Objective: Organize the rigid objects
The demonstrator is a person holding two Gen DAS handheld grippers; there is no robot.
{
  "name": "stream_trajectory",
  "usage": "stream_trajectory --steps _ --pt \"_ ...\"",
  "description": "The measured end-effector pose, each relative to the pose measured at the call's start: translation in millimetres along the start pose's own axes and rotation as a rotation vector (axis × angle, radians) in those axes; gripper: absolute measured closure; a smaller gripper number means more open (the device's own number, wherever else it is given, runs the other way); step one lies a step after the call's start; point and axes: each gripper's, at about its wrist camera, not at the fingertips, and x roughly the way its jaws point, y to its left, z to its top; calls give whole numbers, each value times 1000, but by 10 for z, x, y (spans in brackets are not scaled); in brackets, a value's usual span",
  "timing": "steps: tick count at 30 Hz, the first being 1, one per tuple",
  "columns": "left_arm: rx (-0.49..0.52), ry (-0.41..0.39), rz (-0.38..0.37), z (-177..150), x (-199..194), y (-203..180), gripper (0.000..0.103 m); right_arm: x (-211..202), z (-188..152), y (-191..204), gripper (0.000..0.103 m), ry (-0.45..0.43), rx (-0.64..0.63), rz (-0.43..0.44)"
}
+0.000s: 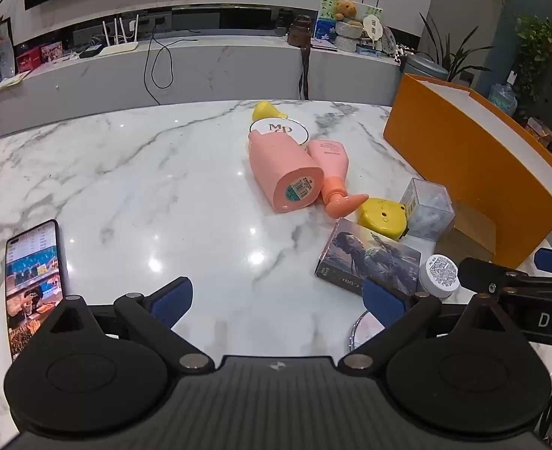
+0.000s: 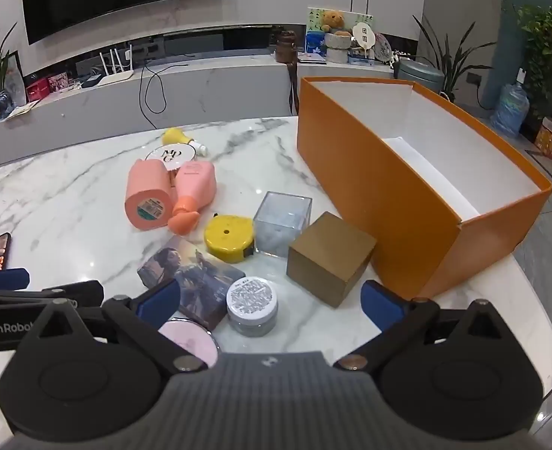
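Nothing is packed yet — both your left gripper [image 1: 279,302] and right gripper [image 2: 272,302] hang wide and empty; the orange box [image 2: 373,195] is bare. Start with the small white-lidded jar [image 2: 252,305] at twelve o'clock of the right claw — close, lift, carry it to two o'clock.

Table [image 2: 69,187]: polished marble look, glossy, lamp glare. Box [image 2: 369,195]: matt orange card, white inside. Bottles [image 2: 148,195]: smooth pink plastic. Cube [image 2: 281,221]: clear plastic. Brown carton [image 2: 328,258]: matt cardboard.

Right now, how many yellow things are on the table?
2. A yellow tape measure lies beside the clear cube; a small yellow bottle lies at the far edge behind the round white compact. Others may be hidden.
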Motion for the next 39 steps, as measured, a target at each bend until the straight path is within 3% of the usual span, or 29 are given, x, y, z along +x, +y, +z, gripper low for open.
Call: stream_trajectory --steps 39 --pt "12 23 2 -16 37 -16 0 13 -11 11 2 1 -15 -23"
